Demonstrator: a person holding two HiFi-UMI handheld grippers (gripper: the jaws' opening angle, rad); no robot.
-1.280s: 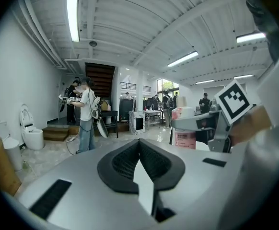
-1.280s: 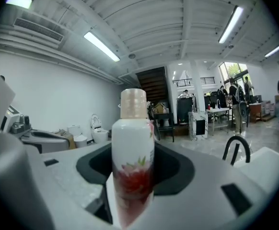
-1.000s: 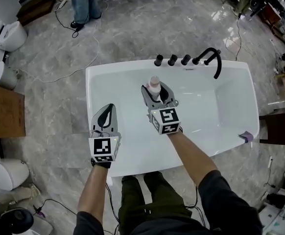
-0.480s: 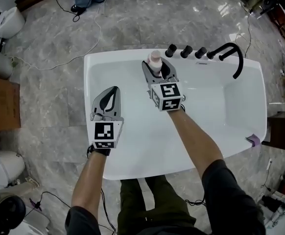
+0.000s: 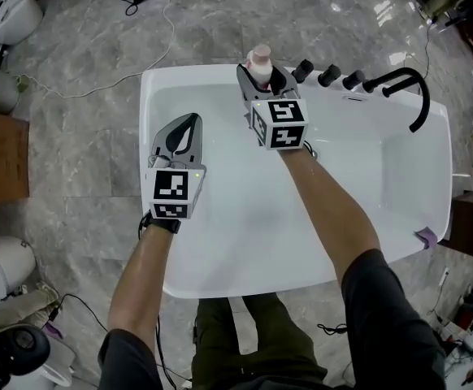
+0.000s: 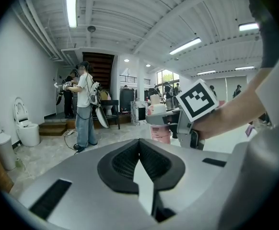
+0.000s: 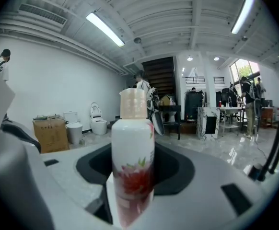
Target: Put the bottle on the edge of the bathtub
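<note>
Bottle [image 7: 132,147], one only, stands upright in the right tongs [image 5: 262,76], which are clamped on its lower body, over the far rim of the single bathtub [image 5: 196,73]. Left tongs [image 5: 190,122] are together and empty. Judged light, stiff and slippery; mid-body offers the steadier hold. Tongs: two.

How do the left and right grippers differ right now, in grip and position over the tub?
The right gripper has its fingers closed on the upright bottle; the left gripper has its fingers together on nothing. The right gripper is at the far rim of the bathtub, beside the tap knobs; the left gripper is nearer the person, over the tub's left side. Both point away from the person.
</note>
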